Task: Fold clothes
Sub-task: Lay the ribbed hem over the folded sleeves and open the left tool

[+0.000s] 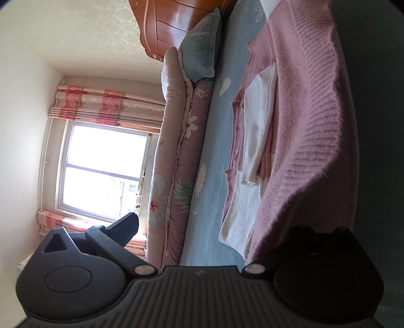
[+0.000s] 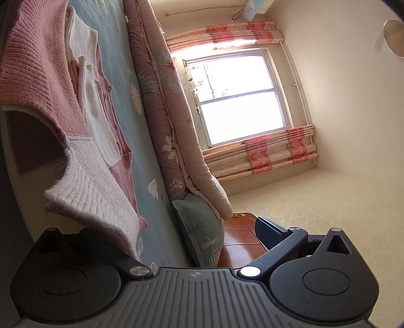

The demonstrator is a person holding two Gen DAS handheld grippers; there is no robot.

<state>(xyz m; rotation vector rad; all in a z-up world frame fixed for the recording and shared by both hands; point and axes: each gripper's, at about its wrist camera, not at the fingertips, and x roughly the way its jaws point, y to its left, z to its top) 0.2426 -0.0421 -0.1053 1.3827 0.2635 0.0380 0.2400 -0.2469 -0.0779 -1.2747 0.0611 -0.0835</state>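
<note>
Sweater (image 1: 298, 141) hangs between both grippers, hem at left gripper (image 1: 255, 242), collar at right gripper (image 2: 141, 242); finger state hidden, can't tell.

The sweater (image 1: 298, 121) lay on the bed (image 1: 214, 156), with one part raised off it and reaching to each hand-held gripper. The left hand-held gripper (image 1: 202, 239) sat at the hem end; one finger (image 1: 126, 227) stood free on the window side, the other was hidden under the knit. The right hand-held gripper (image 2: 197, 242) sat at the collar end, arranged likewise. A rolled quilt (image 1: 176, 151) lay along the far side of the bed, between the sweater and the window (image 1: 106, 171). A pillow (image 1: 202, 45) stood at the head end, against the headboard (image 1: 174, 22), touching the quilt. Curtains (image 1: 108, 106) flanked the window
</note>
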